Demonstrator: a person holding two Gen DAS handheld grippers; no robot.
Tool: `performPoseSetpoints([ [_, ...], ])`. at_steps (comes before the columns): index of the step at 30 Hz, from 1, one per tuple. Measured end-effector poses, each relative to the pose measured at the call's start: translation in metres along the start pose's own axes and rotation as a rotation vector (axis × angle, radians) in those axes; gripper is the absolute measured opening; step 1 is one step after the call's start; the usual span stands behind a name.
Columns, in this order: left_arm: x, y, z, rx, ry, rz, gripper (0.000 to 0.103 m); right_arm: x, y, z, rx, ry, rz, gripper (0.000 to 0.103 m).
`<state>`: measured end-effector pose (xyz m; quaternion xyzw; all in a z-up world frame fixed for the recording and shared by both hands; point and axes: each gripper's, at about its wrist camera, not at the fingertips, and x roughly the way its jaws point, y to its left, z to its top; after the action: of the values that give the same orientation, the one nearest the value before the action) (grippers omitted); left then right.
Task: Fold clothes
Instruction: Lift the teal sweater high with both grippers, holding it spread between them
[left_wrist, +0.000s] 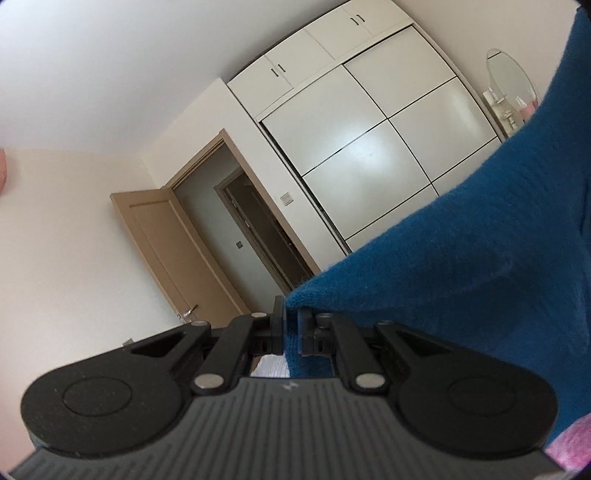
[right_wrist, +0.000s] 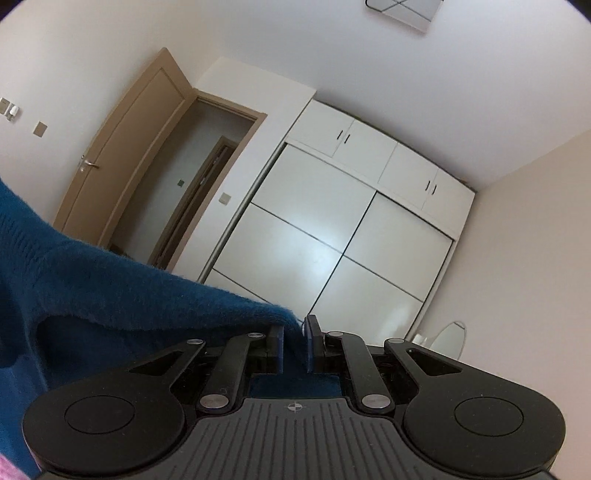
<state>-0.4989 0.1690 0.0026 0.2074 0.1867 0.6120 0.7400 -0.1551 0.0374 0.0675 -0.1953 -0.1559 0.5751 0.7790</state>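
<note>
A fuzzy blue sweater (left_wrist: 461, 251) hangs lifted in the air. In the left wrist view it stretches from the jaws up and away to the right. My left gripper (left_wrist: 291, 321) is shut on a corner of its edge. In the right wrist view the same blue sweater (right_wrist: 110, 291) runs from the jaws away to the left. My right gripper (right_wrist: 294, 338) is shut on another corner of it. Both cameras tilt upward toward the room, so the rest of the garment below is hidden.
A white wardrobe (left_wrist: 369, 147) with sliding doors fills the far wall, also in the right wrist view (right_wrist: 332, 240). An open brown door (left_wrist: 166, 251) stands to its left. An oval mirror (left_wrist: 511, 85) is at the right. Pink bedding (left_wrist: 569, 443) shows low at the edge.
</note>
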Motion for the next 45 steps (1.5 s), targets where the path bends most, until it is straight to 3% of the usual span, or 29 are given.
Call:
performPoseSetpoints([
  [4, -0.017, 0.012, 0.002, -0.061, 0.033, -0.001, 0.005, -0.031, -0.006, 0.008, 0.004, -0.008, -0.086, 0.0],
  [7, -0.005, 0.015, 0.01, -0.061, 0.083, -0.072, 0.005, -0.041, -0.029, 0.015, 0.072, -0.023, -0.148, 0.0],
  [10, 0.039, -0.01, 0.0, 0.005, 0.198, -0.193, 0.006, -0.013, -0.047, 0.012, 0.148, 0.137, -0.042, 0.0],
  [13, 0.076, -0.064, -0.049, 0.128, 0.361, -0.282, 0.006, 0.018, -0.037, -0.016, 0.19, 0.315, 0.053, 0.0],
  [16, 0.09, -0.099, -0.095, 0.215, 0.469, -0.28, 0.006, 0.037, -0.009, -0.063, 0.211, 0.448, 0.163, 0.0],
  [19, 0.095, -0.097, -0.111, 0.221, 0.515, -0.267, 0.006, 0.047, 0.023, -0.11, 0.211, 0.601, 0.273, 0.0],
  [23, 0.099, -0.071, -0.122, 0.272, 0.518, -0.308, 0.006, 0.036, 0.05, -0.124, 0.25, 0.631, 0.331, 0.0],
  [28, 0.105, -0.062, -0.154, 0.309, 0.489, -0.384, 0.006, 0.052, 0.073, -0.106, 0.527, 0.635, 0.359, 0.0],
  [30, 0.108, -0.057, -0.17, 0.304, 0.465, -0.424, 0.006, 0.044, 0.097, -0.101, 0.589, 0.686, 0.361, 0.011],
  [31, 0.109, -0.055, -0.179, 0.303, 0.445, -0.452, 0.006, 0.037, 0.115, -0.099, 0.585, 0.719, 0.367, 0.056],
  [32, 0.11, -0.051, -0.185, 0.304, 0.428, -0.477, 0.006, 0.032, 0.138, -0.101, 0.541, 0.746, 0.378, 0.099],
  [33, 0.112, -0.048, -0.191, 0.306, 0.416, -0.498, 0.006, 0.026, 0.163, -0.103, 0.483, 0.761, 0.397, 0.102],
  [37, 0.12, -0.036, -0.212, 0.283, 0.378, -0.572, 0.006, -0.022, 0.269, -0.105, 0.207, 0.824, 0.519, 0.101],
  [40, 0.121, -0.032, -0.226, 0.283, 0.346, -0.597, 0.006, -0.052, 0.342, -0.113, -0.085, 0.805, 0.592, 0.101],
  [42, 0.121, -0.032, -0.236, 0.289, 0.328, -0.604, 0.006, -0.063, 0.379, -0.123, -0.216, 0.765, 0.616, 0.096],
  [44, 0.122, -0.032, -0.246, 0.296, 0.316, -0.608, 0.006, -0.065, 0.408, -0.138, -0.296, 0.735, 0.623, 0.077],
  [45, 0.122, -0.032, -0.252, 0.302, 0.312, -0.61, 0.006, -0.059, 0.422, -0.146, -0.329, 0.729, 0.621, 0.074],
])
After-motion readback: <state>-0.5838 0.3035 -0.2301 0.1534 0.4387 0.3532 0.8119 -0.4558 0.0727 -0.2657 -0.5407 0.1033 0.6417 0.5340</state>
